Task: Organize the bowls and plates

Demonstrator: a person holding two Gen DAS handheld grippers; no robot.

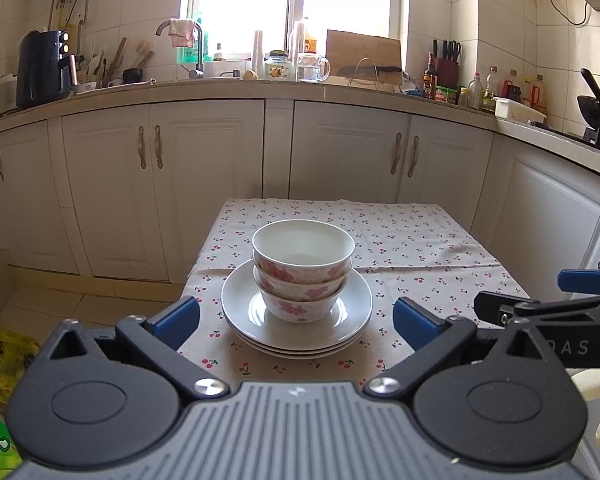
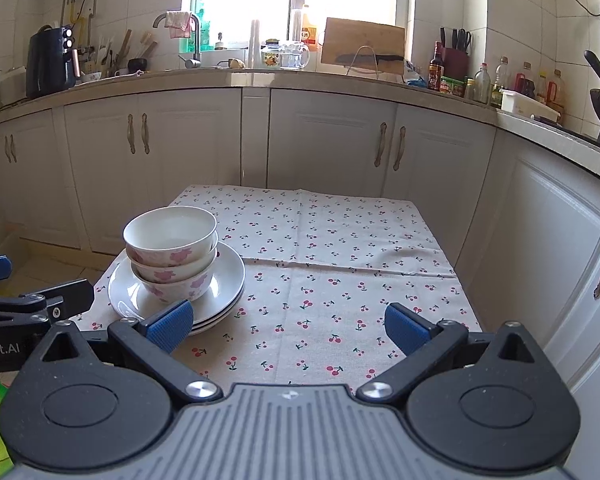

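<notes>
Left gripper (image 1: pixel 296 316) spread wide, empty, facing the bowls (image 1: pixel 303 270): three nested on stacked plates (image 1: pixel 352 304), centred just beyond its fingers. Right gripper (image 2: pixel 288 326) spread, empty; stack ahead-left on cherry-print tablecloth (image 2: pixel 340 248).

Three white bowls (image 1: pixel 303 270) with pink flower print, nested upright, sit in the middle of a stack of white plates (image 1: pixel 352 308), apparently three. Top bowl looks empty. Stack sits on the cherry-print tablecloth (image 1: pixel 420 248), toward its left side.
</notes>
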